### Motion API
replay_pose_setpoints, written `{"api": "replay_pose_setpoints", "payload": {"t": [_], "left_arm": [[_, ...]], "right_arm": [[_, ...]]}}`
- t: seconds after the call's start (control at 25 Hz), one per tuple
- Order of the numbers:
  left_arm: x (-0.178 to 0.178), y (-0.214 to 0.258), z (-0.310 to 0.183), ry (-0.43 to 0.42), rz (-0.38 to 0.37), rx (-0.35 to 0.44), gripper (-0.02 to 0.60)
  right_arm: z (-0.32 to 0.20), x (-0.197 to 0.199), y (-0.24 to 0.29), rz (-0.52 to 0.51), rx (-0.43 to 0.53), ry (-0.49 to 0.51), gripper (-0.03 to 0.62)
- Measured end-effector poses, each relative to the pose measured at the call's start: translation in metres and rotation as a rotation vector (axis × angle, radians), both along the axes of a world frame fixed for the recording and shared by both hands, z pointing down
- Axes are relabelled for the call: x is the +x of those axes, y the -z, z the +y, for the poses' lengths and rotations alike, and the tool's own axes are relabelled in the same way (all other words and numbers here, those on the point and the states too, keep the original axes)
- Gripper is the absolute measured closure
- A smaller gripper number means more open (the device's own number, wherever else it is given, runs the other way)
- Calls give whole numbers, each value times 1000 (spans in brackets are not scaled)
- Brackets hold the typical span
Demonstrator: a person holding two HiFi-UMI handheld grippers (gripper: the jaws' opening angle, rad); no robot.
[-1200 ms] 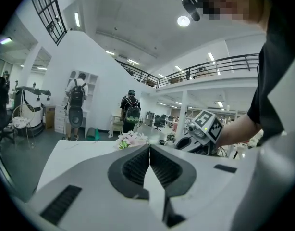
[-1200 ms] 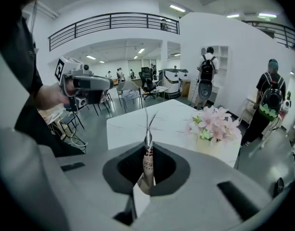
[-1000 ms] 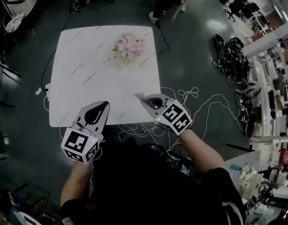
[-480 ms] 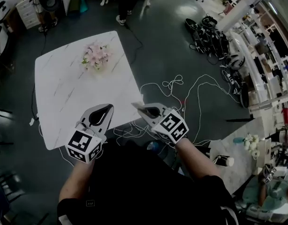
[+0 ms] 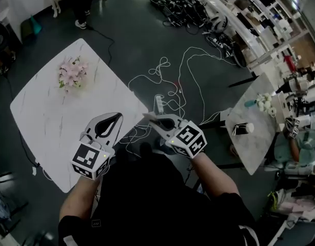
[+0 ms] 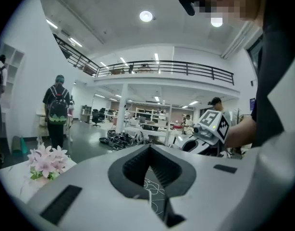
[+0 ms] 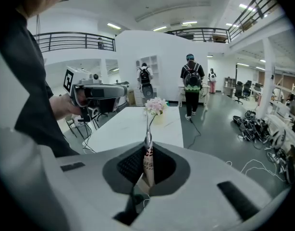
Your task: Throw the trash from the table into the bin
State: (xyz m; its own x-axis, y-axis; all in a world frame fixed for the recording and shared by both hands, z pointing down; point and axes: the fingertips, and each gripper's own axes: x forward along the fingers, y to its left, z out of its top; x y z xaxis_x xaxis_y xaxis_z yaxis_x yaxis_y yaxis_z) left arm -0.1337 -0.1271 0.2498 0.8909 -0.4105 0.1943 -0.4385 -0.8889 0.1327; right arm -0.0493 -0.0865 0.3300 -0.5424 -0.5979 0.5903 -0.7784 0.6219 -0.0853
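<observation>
Workshop floor [image 5: 142, 35] with loose cables [image 5: 162, 68]; since a second ago the white counter [image 5: 50, 132] has swung to the left of the head view, with only flowers [image 5: 71, 73] on it; the person has turned away from it. Right hand-held gripper [image 5: 153, 118] is clamped on a flat wrapper [image 7: 148, 163], now past the counter's corner; left hand-held gripper [image 5: 118, 116] is closed and empty. Likely trash picked up and on its way; no bin in view yet. Wrapper bears red print, unreadable; marker cubes show patterns only.
</observation>
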Motion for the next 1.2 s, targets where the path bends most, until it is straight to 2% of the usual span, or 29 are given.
{"api": "replay_pose_setpoints", "payload": {"t": [0.08, 0.24, 0.48, 0.64, 1.04, 1.2], "left_arm": [[10, -1, 1, -61, 6, 3, 568], [29, -6, 9, -131, 31, -22, 568], [78, -20, 34, -251, 20, -53, 568], [125, -30, 56, -317, 1, -72, 568], [252, -66, 136, -457, -46, -148, 568], [290, -94, 163, -509, -100, -201, 568]], "right_arm": [[8, 12, 0, 10, 0, -68, 589], [30, 35, -6, 12, -15, -179, 589], [74, 81, -14, 7, -40, -325, 589], [108, 120, -28, -35, -64, -415, 589], [194, 220, -92, -124, -160, -561, 589], [222, 258, -119, -161, -191, -633, 589]]}}
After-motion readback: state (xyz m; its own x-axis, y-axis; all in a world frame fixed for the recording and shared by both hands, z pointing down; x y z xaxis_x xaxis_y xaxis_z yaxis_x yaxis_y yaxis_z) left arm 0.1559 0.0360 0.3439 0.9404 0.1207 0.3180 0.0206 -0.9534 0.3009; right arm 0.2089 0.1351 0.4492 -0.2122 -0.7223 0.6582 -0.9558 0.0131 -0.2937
